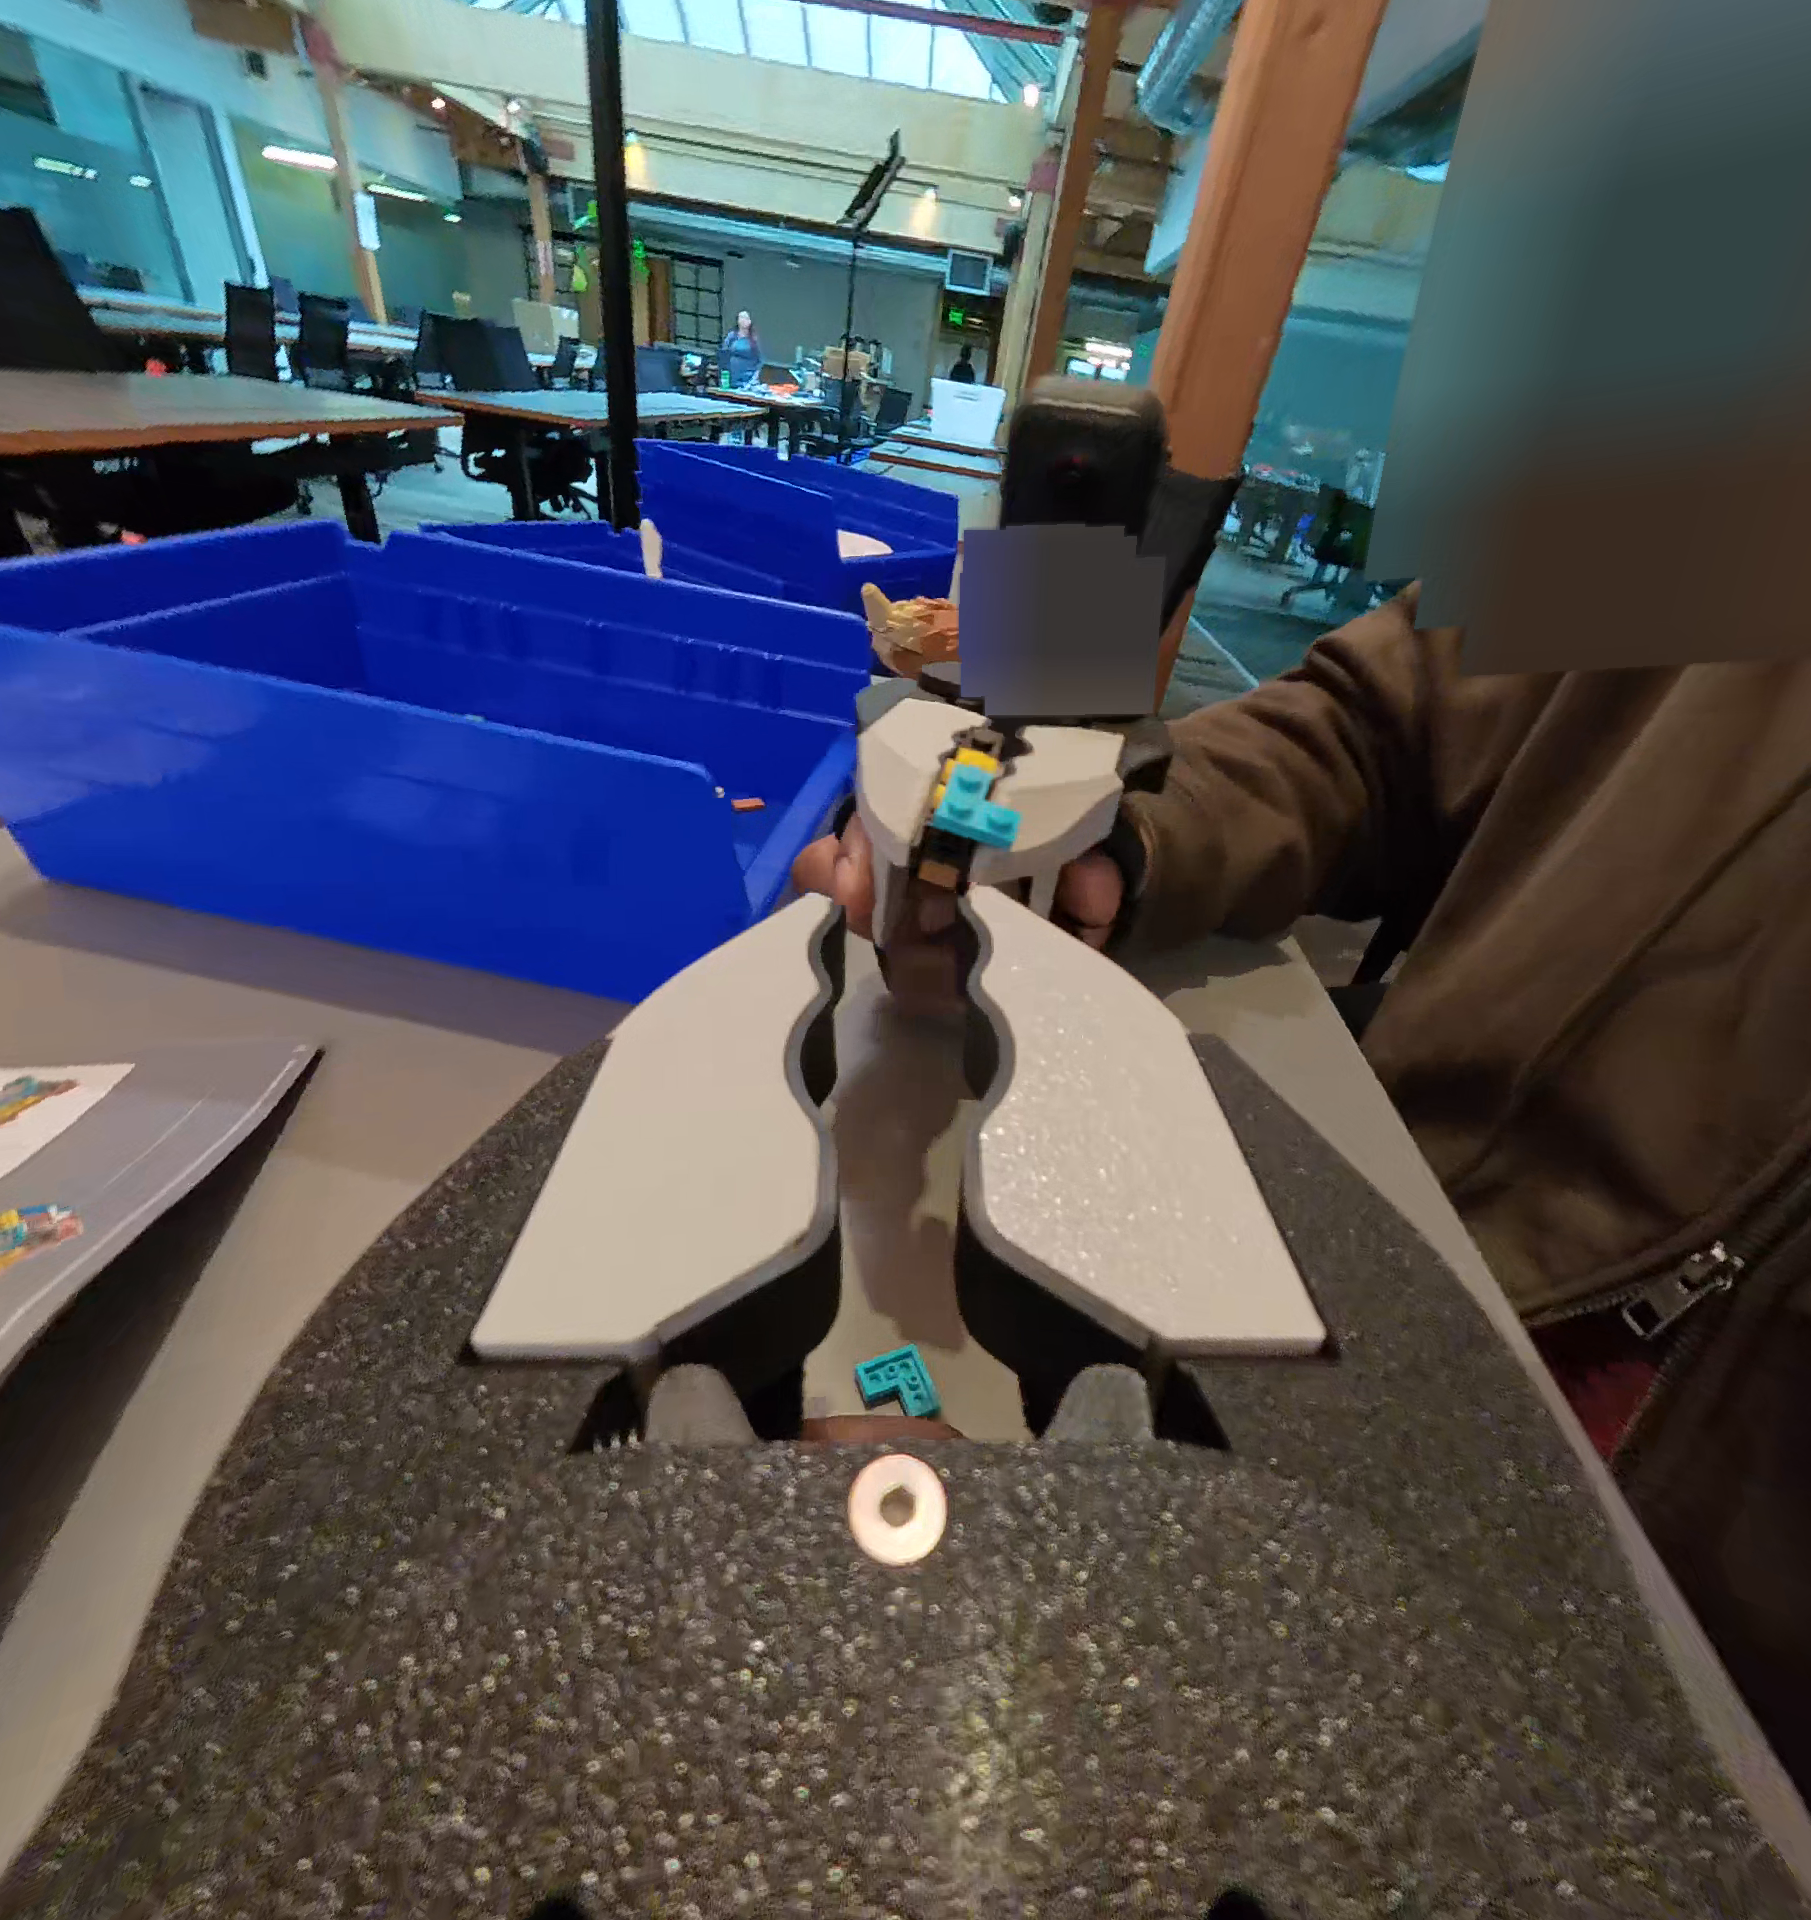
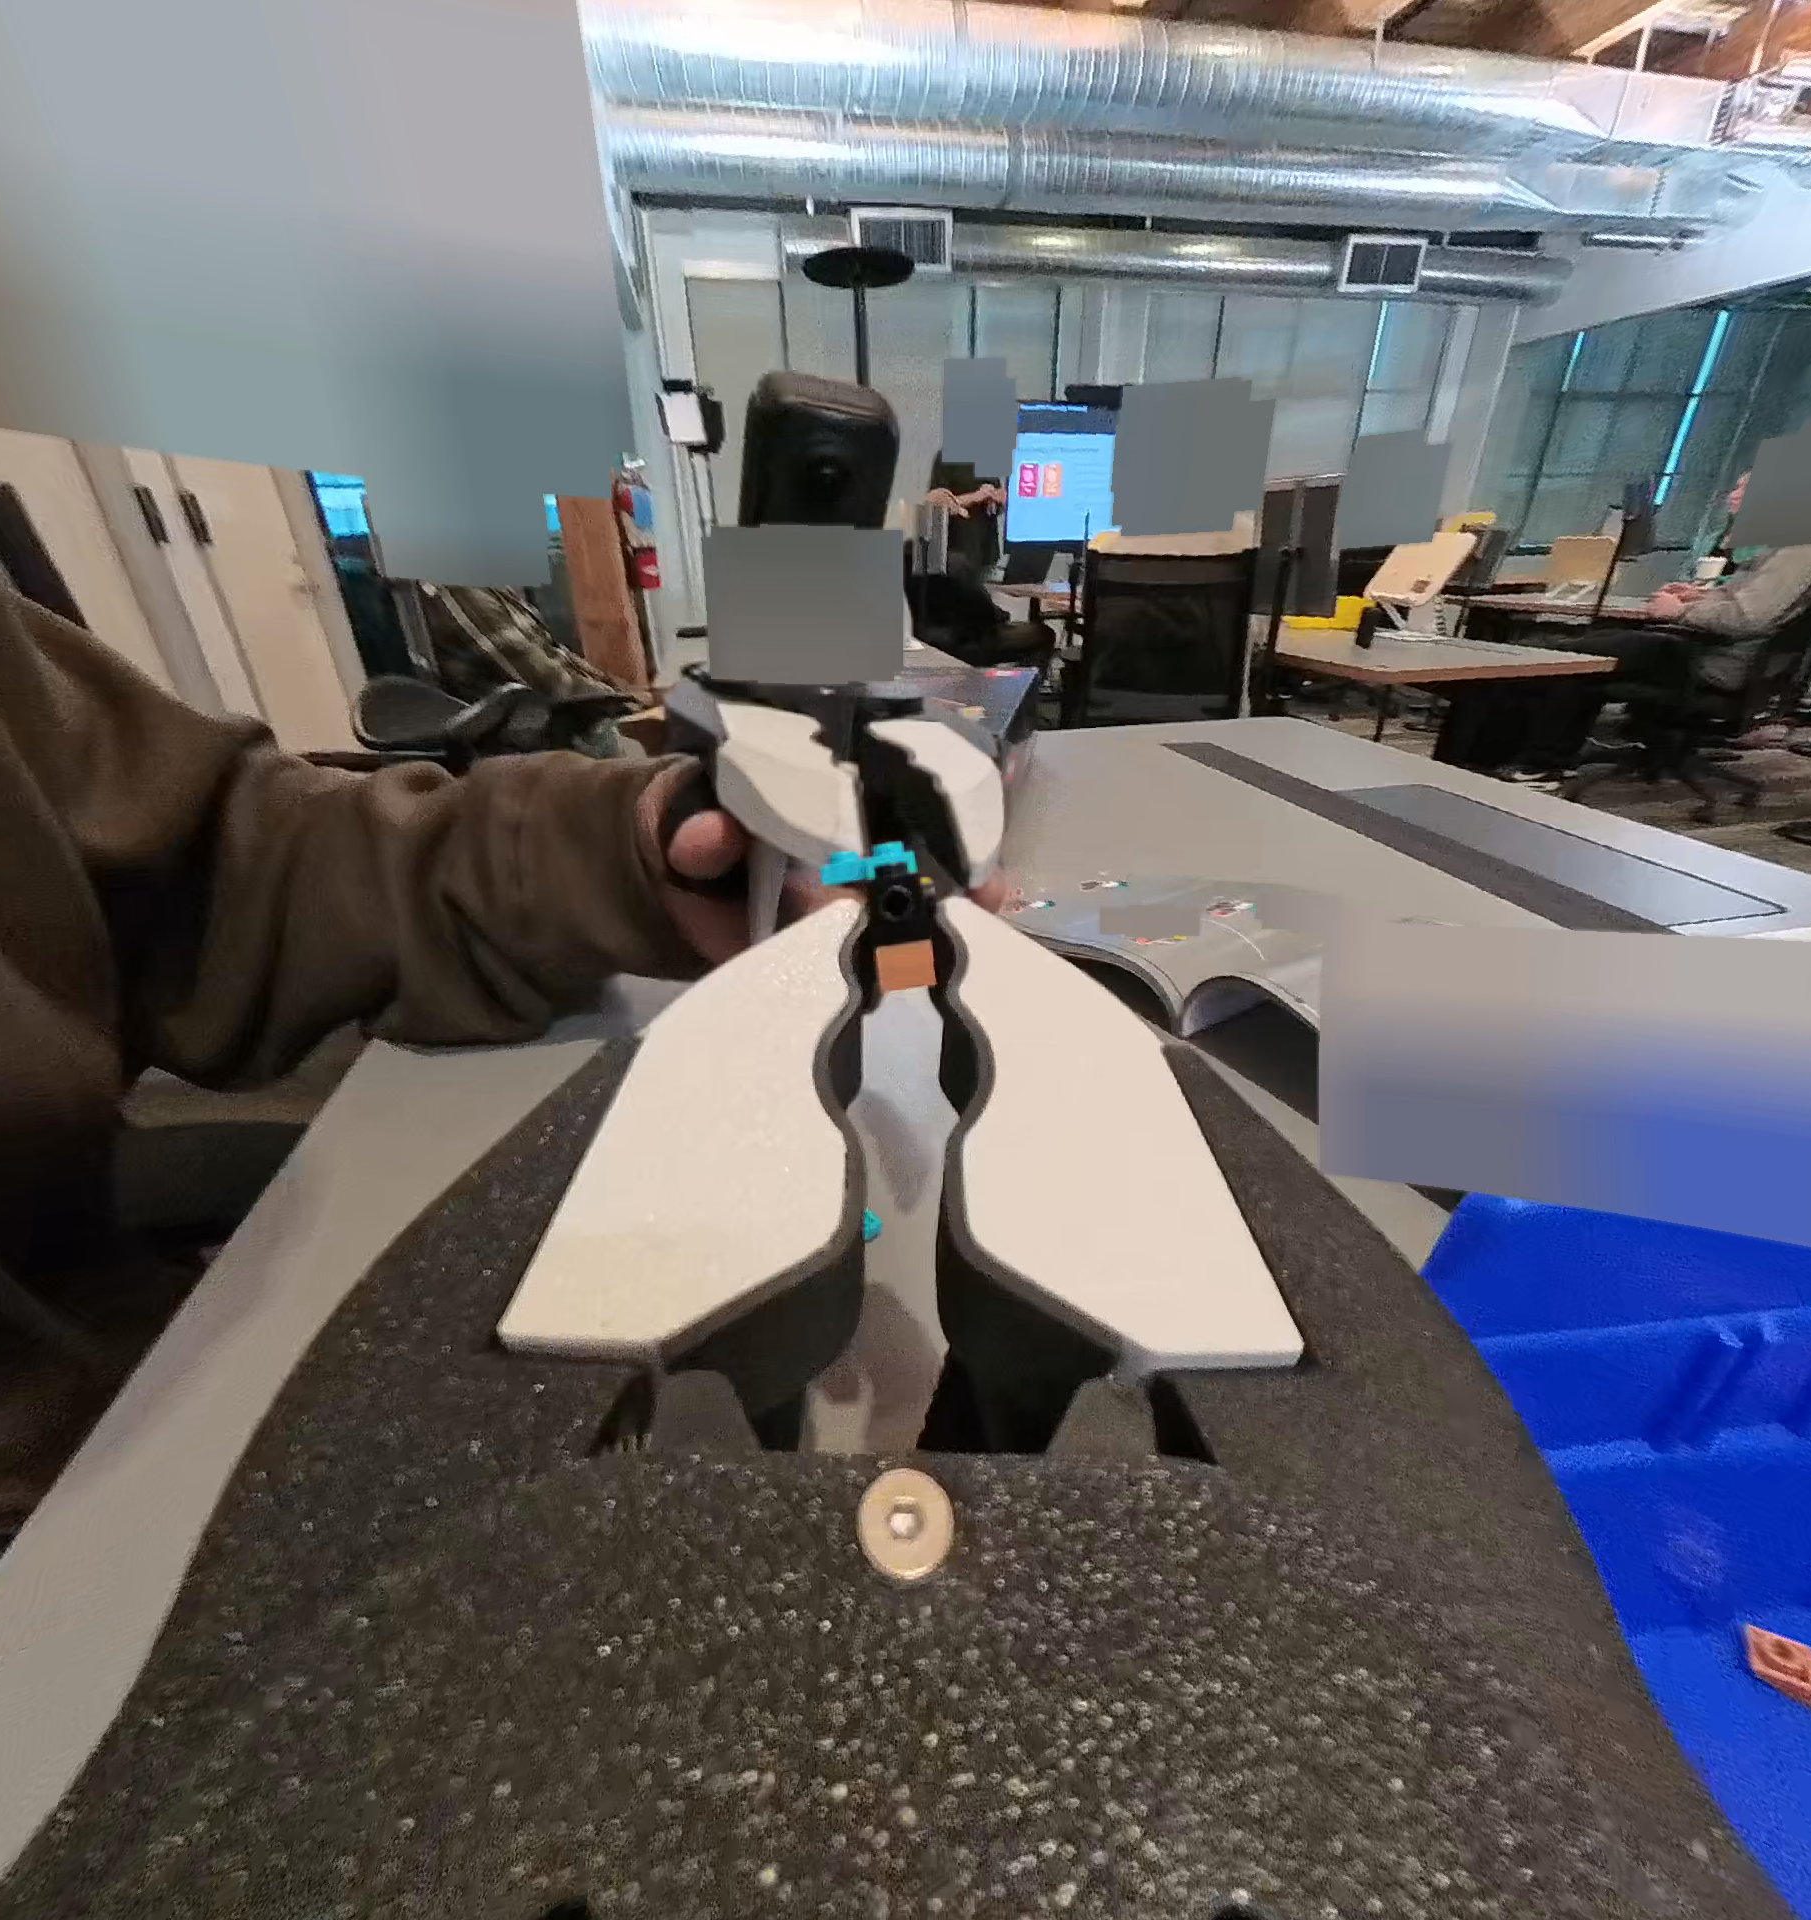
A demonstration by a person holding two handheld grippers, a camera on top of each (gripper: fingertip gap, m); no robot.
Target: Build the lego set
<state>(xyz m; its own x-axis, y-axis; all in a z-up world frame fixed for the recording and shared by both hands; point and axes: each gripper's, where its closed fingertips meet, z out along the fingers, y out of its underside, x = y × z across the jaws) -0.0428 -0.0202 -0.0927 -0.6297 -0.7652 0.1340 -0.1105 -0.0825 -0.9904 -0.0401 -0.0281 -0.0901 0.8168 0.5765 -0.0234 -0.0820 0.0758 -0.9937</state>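
Right gripper (image 2: 901,961) pinches a small lego assembly (image 2: 896,935) at its jaw tips; left gripper (image 2: 870,821) clamps its far end

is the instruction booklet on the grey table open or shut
Open: the glossy paper instruction booklet lies spread on the grey table, pages arching from its spine.

Your small lego build (image 1: 958,831) sits pinched in midair between the two sets of jaws

You have a dark stack with yellow bits, a teal corner plate on top and an orange-brown brick (image 2: 903,966) at its lower end, held above the table. A second teal corner plate (image 1: 898,1381) lies flat, studs up, loose on the grey table below
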